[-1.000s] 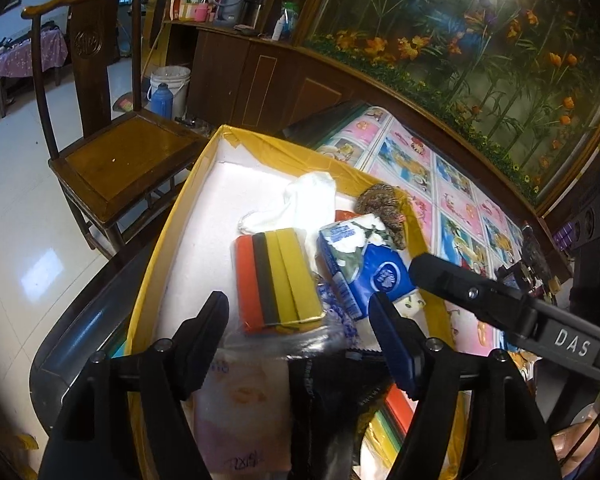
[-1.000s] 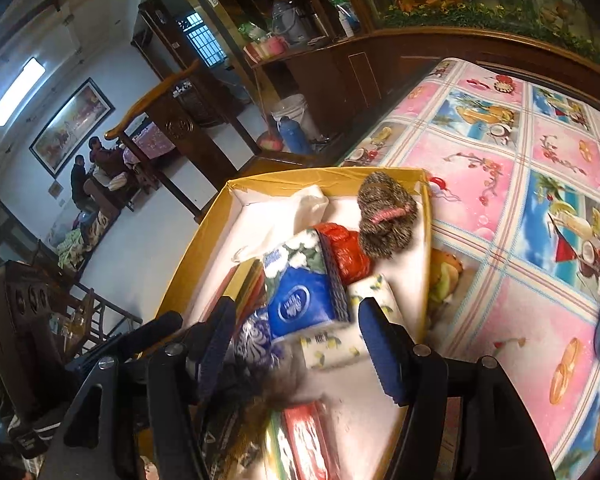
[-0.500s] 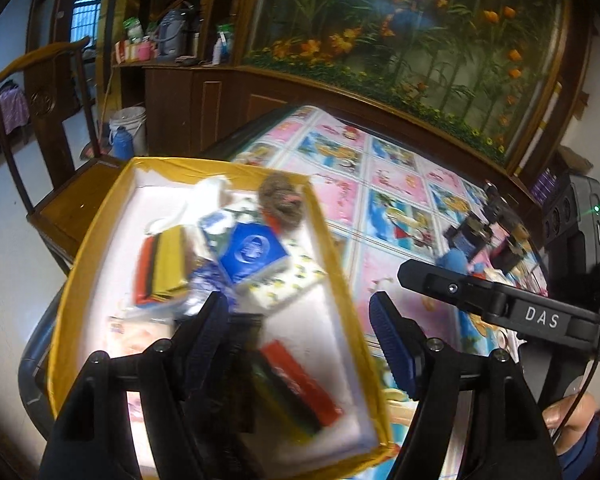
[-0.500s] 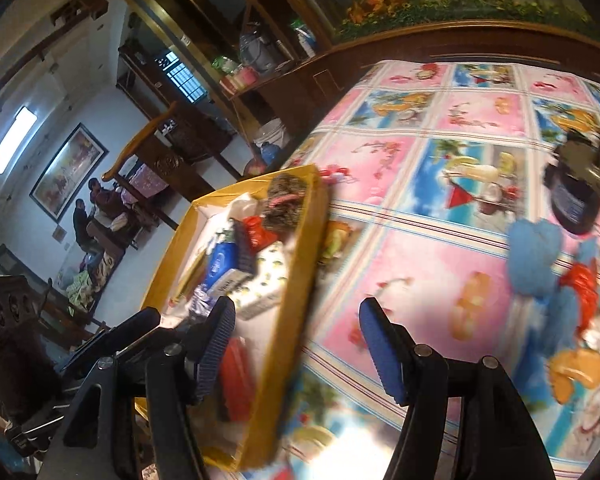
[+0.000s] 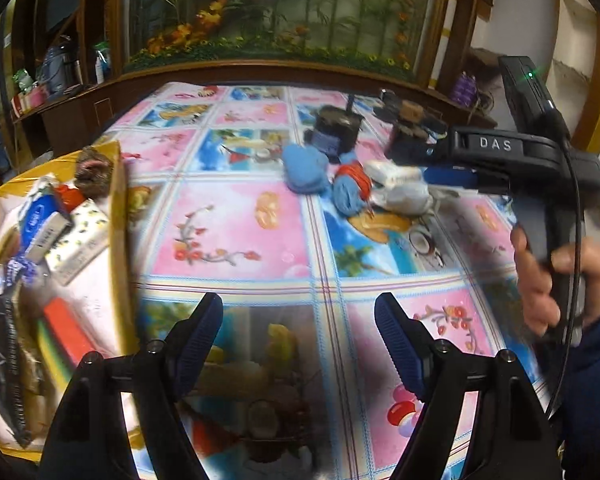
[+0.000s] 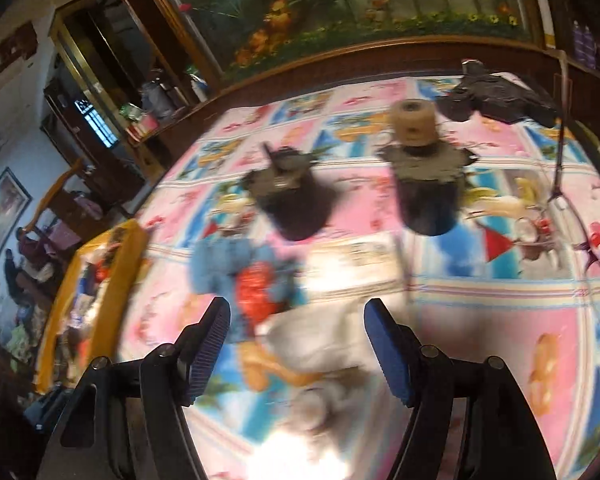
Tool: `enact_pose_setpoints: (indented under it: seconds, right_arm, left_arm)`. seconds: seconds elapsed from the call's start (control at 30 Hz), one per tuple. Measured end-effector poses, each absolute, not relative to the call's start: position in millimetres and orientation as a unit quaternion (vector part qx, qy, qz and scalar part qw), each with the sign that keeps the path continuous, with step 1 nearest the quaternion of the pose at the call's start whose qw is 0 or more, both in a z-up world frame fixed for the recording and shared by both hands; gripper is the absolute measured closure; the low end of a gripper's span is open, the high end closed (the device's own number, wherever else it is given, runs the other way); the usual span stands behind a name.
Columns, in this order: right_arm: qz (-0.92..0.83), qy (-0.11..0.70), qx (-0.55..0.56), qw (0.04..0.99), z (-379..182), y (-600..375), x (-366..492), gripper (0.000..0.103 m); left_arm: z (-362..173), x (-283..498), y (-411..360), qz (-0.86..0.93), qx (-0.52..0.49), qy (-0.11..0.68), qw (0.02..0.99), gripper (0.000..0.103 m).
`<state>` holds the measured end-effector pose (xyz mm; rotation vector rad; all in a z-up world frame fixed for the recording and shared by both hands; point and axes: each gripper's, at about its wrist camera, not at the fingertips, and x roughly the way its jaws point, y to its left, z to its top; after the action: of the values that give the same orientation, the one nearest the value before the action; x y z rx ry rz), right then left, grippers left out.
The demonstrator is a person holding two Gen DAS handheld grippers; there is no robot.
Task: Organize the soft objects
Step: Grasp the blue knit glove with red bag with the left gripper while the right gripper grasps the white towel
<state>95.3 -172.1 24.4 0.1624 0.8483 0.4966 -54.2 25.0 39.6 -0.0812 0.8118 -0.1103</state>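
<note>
Both your grippers, left gripper (image 5: 299, 334) and right gripper (image 6: 297, 342), are empty with jaws opening. Settle the right over the white bundle (image 6: 320, 344) just ahead; blue yarn (image 5: 305, 169) lies beyond, yellow box (image 5: 118, 216) to the left.

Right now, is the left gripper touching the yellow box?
Apart. In the left wrist view, the left gripper hangs open and empty over the tablecloth; the yellow box sits off to its side.

A patterned tablecloth (image 5: 236, 236) bears a yellow box (image 5: 120, 216) and blue yarn (image 5: 304, 170).
</note>
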Motion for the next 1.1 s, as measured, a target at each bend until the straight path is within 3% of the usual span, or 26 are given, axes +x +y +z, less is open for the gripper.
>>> enact_pose_setpoints:
  seconds: [0.23, 0.33, 0.4, 0.67, 0.73, 0.83, 0.87, 1.1]
  right_arm:
    - [0.305, 0.475, 0.054, 0.824, 16, -157, 91, 0.029]
    - [0.317, 0.449, 0.04, 0.834, 32, -155, 79, 0.029]
    - [0.3, 0.436, 0.025, 0.848, 34, -159, 77, 0.023]
    - [0.282, 0.444, -0.02, 0.85, 11, -140, 81, 0.023]
    - [0.275, 0.441, -0.044, 0.853, 3, -132, 79, 0.038]
    - [0.266, 0.438, -0.087, 0.854, -2, -121, 72, 0.076]
    - [0.273, 0.441, -0.082, 0.851, -1, -121, 71, 0.083]
    - [0.277, 0.363, 0.014, 0.89, 50, -165, 63, 0.083]
  left_arm:
    - [27, -51, 23, -0.048, -0.044, 0.407, 0.911, 0.025]
    - [26, -50, 24, -0.049, -0.042, 0.411, 0.909, 0.025]
    - [25, -49, 22, -0.048, -0.04, 0.414, 0.908, 0.025]
    - [24, -47, 22, -0.05, -0.039, 0.416, 0.907, 0.025]
    - [24, -47, 21, -0.052, -0.039, 0.416, 0.907, 0.025]
    - [23, -46, 20, -0.052, -0.039, 0.418, 0.906, 0.025]
    - [23, -47, 20, -0.052, -0.039, 0.418, 0.906, 0.025]
    - [38, -28, 23, -0.083, -0.078, 0.429, 0.896, 0.025]
